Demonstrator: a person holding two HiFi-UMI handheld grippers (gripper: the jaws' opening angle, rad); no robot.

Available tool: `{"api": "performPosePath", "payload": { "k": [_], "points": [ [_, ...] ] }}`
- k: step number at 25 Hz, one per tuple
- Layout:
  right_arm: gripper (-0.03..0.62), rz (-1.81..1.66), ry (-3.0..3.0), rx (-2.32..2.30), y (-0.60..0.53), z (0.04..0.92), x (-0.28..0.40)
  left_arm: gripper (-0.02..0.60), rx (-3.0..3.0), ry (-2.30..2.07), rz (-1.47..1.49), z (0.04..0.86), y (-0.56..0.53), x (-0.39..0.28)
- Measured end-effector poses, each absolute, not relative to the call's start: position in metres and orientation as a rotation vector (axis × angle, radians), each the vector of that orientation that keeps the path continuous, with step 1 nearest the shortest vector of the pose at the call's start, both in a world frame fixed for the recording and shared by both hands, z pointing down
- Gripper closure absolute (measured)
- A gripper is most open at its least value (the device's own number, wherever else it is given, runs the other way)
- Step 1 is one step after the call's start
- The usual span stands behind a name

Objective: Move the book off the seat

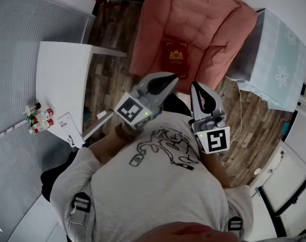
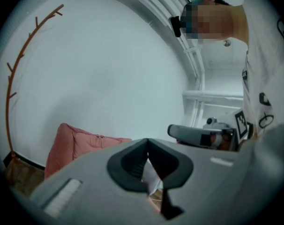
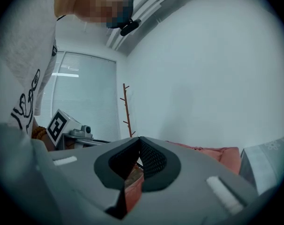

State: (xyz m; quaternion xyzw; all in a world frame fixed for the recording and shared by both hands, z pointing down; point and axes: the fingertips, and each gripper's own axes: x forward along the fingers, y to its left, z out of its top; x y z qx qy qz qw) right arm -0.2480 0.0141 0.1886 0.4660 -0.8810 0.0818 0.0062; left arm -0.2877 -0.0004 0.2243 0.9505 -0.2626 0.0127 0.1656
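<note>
A pink padded armchair (image 1: 203,19) stands on the wood floor (image 1: 110,39). A white table (image 1: 62,79) with small red-capped bottles (image 1: 39,119) and a printed card (image 1: 68,127) is off to its left. A cabinet under a pale flowered cloth (image 1: 279,59) stands close on its right. The book (image 1: 175,57) lies flat on the seat, dark red with the gold emblem facing up. Its long axis runs from the seat's front edge toward the backrest. The left gripper (image 1: 169,79) and right gripper (image 1: 198,91) are held side by side at the front of the seat, both with jaws pressed together on nothing. Their tips are near the book's near edge, though their height above it is unclear. Only the head view shows the book and table. The gripper views look level instead — white wall, the armchair's back (image 2: 71,146) and a thin brown coat stand (image 3: 128,109). The left gripper view also catches the right gripper, and the right gripper view shows window blinds (image 3: 85,97).
</note>
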Motion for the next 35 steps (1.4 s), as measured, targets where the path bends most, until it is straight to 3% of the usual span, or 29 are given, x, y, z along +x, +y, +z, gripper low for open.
{"api": "performPosePath", "payload": {
  "k": [20,35],
  "points": [
    [0.588,0.336,-2.704,1.396,-0.046,0.245,-0.243,0.577,2.665,-0.695,0.107,0.278,-0.055,-0.272],
    [0.572,0.491,-2.535,1.38,-0.078,0.366,-0.253,0.566,2.596,-0.62,0.196,0.377,-0.084,-0.301]
  ]
}}
